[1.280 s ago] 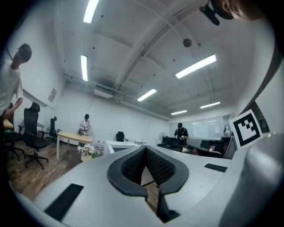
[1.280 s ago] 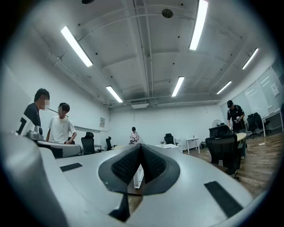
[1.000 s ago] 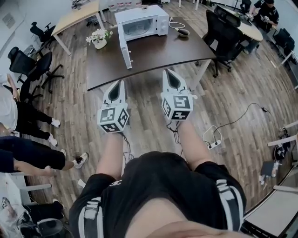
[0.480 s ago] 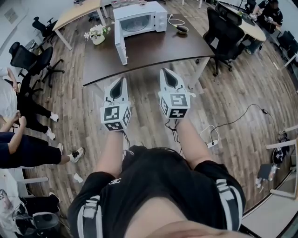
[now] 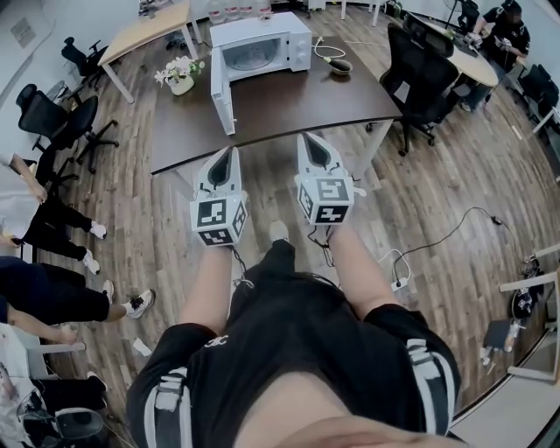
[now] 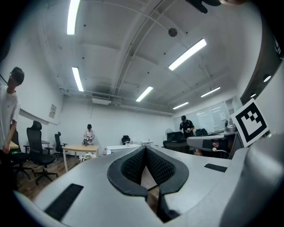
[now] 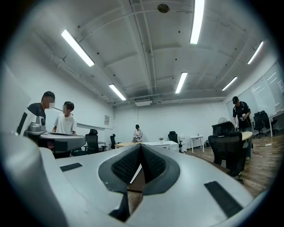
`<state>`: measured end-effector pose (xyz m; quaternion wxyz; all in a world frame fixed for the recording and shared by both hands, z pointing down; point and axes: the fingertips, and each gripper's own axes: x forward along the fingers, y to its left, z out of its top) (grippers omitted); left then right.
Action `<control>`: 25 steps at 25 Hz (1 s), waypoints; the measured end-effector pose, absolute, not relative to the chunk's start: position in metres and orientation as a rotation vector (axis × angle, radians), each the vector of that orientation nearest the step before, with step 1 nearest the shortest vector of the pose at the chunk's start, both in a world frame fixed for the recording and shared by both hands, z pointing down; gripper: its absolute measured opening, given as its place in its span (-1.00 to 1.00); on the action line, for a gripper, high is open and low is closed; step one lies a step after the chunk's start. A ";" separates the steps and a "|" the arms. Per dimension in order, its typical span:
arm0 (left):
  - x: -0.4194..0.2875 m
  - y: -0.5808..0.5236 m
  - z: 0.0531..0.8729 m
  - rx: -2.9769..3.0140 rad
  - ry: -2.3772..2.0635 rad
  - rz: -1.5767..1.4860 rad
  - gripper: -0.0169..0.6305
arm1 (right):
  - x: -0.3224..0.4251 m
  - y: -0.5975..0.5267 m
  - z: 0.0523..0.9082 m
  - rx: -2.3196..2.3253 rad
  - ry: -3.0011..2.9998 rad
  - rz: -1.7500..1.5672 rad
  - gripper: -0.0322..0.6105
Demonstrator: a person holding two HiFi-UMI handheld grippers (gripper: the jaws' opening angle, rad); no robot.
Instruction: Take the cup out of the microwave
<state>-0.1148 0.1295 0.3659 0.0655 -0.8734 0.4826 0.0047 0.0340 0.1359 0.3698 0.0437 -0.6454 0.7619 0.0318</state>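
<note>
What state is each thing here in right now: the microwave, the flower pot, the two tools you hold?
Microwave: standing on the table.
Microwave door: swung wide open.
Cup: cannot be made out inside from here.
Flower pot: upright on the table.
Left hand-held gripper: shut, empty, short of the table.
Right hand-held gripper: shut, empty.

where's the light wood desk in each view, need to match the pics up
head view: desk at top left, beyond the brown table.
left gripper view: desk low left, left of the left tongs.
right gripper view: desk near centre, just left of the right tongs.
shared landmark: person in a black cap, right of the desk in all three.
</note>
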 end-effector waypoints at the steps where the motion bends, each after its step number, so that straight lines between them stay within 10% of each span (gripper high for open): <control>1: -0.113 0.121 0.367 -2.635 1.456 0.020 -0.95 | 0.035 0.128 0.370 -1.970 2.332 0.103 -0.90; 25: -0.012 -0.275 0.364 -2.682 1.385 0.013 -0.95 | 0.103 -0.272 0.356 -1.925 2.353 0.138 -0.90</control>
